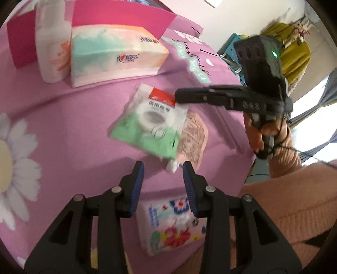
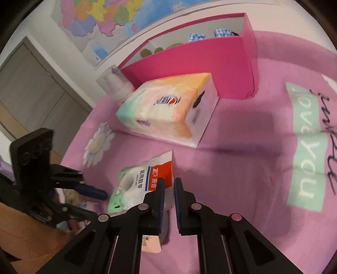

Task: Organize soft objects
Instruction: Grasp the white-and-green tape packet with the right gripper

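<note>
Wall map, grey door — yellow garment hanging.

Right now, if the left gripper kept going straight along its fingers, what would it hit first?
Probably the green and white plastic packet of tape lying on the pink cloth: its near corner sits just beyond the left gripper fingertips. The open jaws hold nothing. Depth is hard to judge here.

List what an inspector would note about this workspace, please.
Surface: pink printed cloth.
Job's things: tape packet, tissue pack, floral pack, pink box.
Clutter: white bottle, pink leaflet.
Grippers: left hand-held gripper open above the floral pack; right hand-held gripper shut on the tape packet's edge.
Cables: thin black cord at the right wrist.
Surroundings: wall map, door.
</note>
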Available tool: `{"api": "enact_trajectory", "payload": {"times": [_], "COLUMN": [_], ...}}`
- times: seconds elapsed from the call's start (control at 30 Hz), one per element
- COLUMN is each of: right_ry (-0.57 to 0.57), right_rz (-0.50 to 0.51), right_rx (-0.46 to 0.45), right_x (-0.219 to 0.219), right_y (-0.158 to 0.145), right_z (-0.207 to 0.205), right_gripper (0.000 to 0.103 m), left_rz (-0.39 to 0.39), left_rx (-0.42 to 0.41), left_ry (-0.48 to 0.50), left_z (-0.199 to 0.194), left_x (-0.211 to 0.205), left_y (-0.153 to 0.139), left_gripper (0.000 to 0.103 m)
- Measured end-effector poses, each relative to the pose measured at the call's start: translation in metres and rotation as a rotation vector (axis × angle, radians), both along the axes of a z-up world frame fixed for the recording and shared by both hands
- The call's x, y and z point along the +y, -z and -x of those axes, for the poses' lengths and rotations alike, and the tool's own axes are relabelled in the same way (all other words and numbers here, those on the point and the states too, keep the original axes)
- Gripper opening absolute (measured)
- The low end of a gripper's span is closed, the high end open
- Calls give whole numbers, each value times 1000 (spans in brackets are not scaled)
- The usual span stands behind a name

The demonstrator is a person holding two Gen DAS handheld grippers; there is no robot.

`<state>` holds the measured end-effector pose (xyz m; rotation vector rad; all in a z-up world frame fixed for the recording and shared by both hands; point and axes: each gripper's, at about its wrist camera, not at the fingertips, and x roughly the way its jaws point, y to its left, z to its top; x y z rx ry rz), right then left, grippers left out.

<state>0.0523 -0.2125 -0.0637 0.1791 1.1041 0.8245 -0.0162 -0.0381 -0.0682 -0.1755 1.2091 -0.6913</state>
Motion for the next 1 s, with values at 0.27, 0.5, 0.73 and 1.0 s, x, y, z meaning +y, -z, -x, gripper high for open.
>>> {"api": "enact_trajectory", "payload": {"times": [0.27,0.5,0.73,1.0], "right_ry": [12,-55,-64,-14], "right_rz": [-58,-83,-64,-60], "right_rx": [58,56,-6,11], "right_x": [-1,10,11,-2], "right_y": [8,8,-3,5], "right_z": [-5,-7,3,2], "right_gripper": [37,25,10,6], "left_rz": [67,95,115,78], "left_rx": [41,53,48,43], "left_ry": [-87,-112,-123,-92], "left_z": [-16,-22,-23,-16], "left_x": [14,17,17,16], "left_y": [5,5,7,5], "left_gripper": [39,39,39,40]}}
